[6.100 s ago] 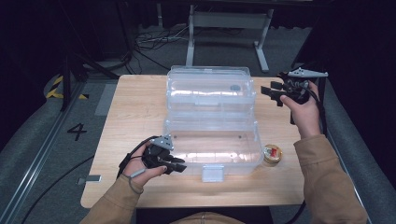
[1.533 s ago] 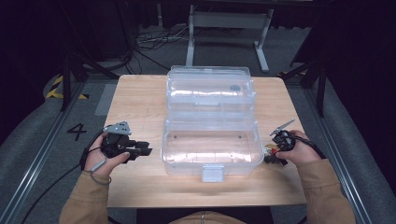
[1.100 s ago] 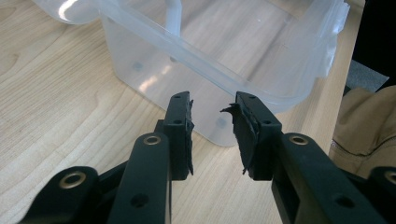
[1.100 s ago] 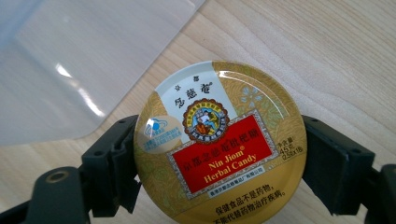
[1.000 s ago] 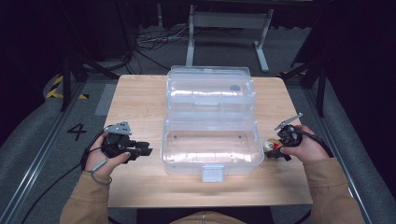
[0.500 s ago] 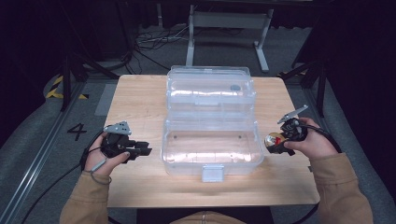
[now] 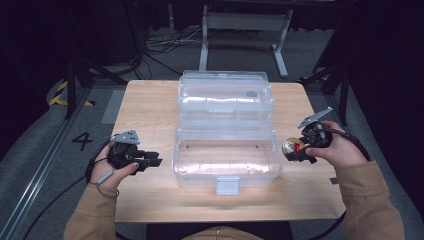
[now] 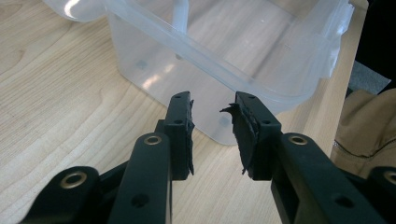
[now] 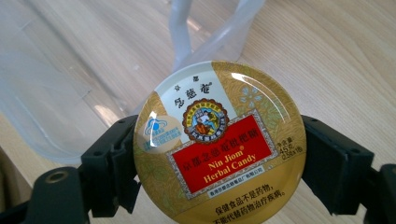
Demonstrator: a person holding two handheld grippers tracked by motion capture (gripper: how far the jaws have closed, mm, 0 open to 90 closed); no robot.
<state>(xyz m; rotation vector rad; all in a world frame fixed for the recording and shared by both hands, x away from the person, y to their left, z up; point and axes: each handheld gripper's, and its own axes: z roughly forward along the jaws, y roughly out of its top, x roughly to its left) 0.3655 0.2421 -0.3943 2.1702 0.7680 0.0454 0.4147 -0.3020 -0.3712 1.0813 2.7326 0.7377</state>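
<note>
A person's right gripper (image 7: 298,150) clamps a round gold candy tin (image 9: 219,142) by its rim, just beside the open clear plastic box (image 7: 227,150); carry it level over the wall. The left gripper (image 8: 212,128) waits parted and empty

The clear plastic box (image 7: 227,160) is sitting open in the middle of the high view, its raised lid (image 7: 226,97) standing behind it and blocking any approach from the upper centre of the frame. Its mouth is lying open to the top, with nothing lying over it. Bare table (image 7: 150,107) is stretching wide at the left of the frame, and a narrower strip is running at the right. The right gripper (image 7: 299,150), clamping a round candy tin (image 7: 291,146), is hovering just beside the box's right wall. The left gripper (image 7: 152,161), jaws parted and holding nothing, is facing the box's left wall across a small gap.
</note>
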